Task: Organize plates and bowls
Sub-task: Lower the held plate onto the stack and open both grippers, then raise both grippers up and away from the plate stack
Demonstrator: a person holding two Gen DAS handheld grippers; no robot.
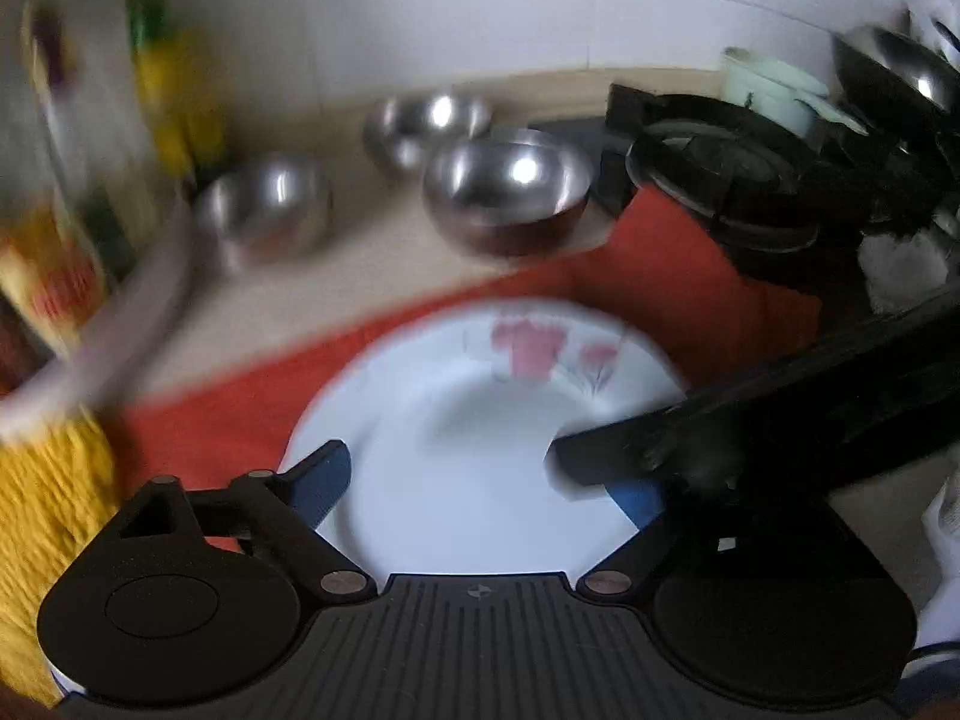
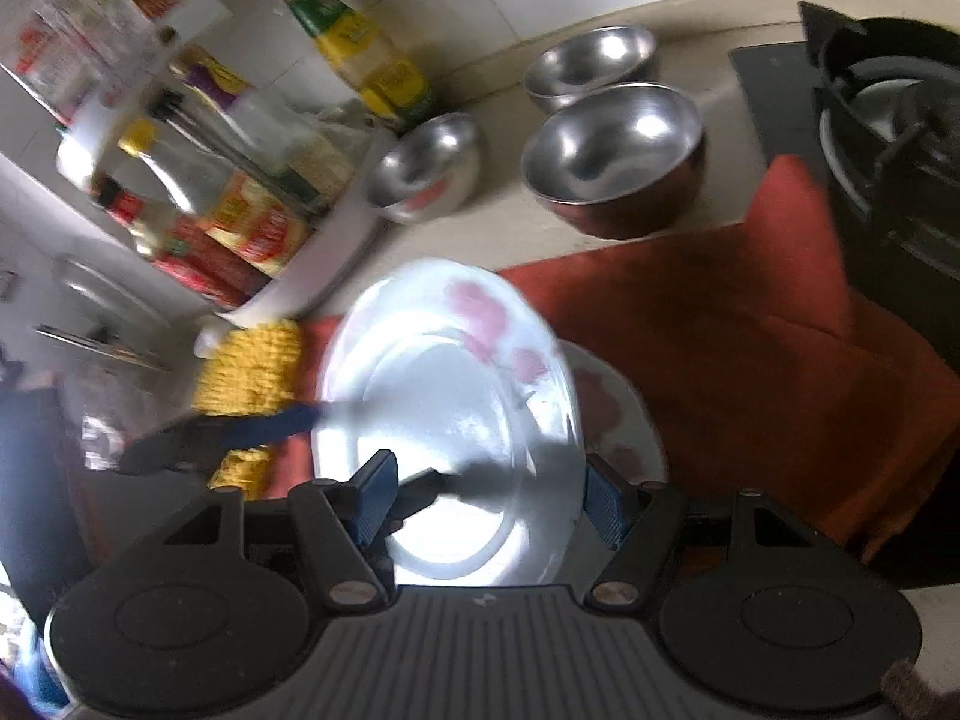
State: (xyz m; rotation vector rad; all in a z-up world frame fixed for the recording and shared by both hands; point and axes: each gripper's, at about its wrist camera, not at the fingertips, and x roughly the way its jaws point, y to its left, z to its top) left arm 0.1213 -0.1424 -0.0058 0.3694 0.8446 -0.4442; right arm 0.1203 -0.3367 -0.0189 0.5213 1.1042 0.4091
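Note:
A white plate with pink flowers (image 1: pixel 480 468) lies on the red cloth (image 1: pixel 660 276). It also shows in the right wrist view (image 2: pixel 456 396), tilted, above a second flowered plate (image 2: pixel 618 414). My left gripper (image 1: pixel 480 486) is open, its blue fingers either side of the plate. My right gripper (image 2: pixel 489 501) is open around the plate's near edge; its dark finger (image 1: pixel 606 456) reaches over the plate in the left wrist view. Three steel bowls (image 1: pixel 510 192) (image 1: pixel 264 210) (image 1: pixel 426 120) stand on the counter behind.
A black gas stove (image 1: pixel 738 174) stands at the right, with a pale green cup (image 1: pixel 768 84) and a wok (image 1: pixel 900 72) behind it. A white rack of bottles and packets (image 2: pixel 198 138) stands at the left. A yellow woven cloth (image 2: pixel 252 372) lies beside the plates.

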